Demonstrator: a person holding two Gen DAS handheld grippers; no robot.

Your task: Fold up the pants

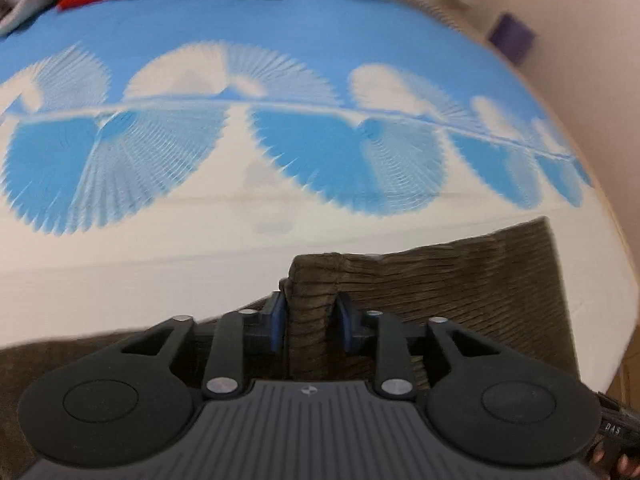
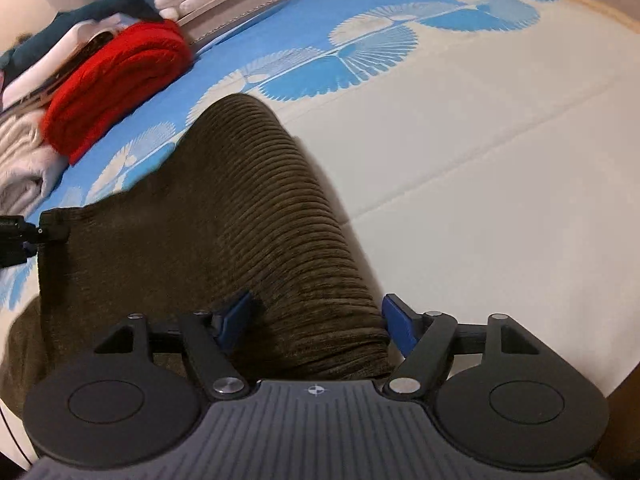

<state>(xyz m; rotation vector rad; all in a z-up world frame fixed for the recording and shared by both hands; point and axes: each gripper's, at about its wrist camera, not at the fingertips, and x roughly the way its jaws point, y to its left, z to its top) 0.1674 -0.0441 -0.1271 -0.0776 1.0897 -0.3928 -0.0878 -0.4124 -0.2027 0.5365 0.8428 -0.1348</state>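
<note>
The left hand-held gripper (image 1: 310, 322) pinched an upright fold of the brown corduroy pants (image 1: 420, 280) between its blue pads, while the right hand-held gripper (image 2: 316, 322) stood wide apart astride a rolled, ribbed hump of the same cloth, its pads not visibly pressing. The pants lay on the bed (image 2: 500, 160), its cover cream with blue fan prints, near a folded red knit (image 2: 116, 80).

Left wrist view: from just behind the left gripper (image 1: 310, 320), angled steeply down and close over the bed (image 1: 120, 264), facing the blue fan-patterned band. Right wrist view: from behind the right gripper (image 2: 316, 322), likewise close, looking along the brown corduroy pants (image 2: 248, 208). Shared by both: pants, patterned bed cover, red folded knit (image 2: 116, 80).
</note>
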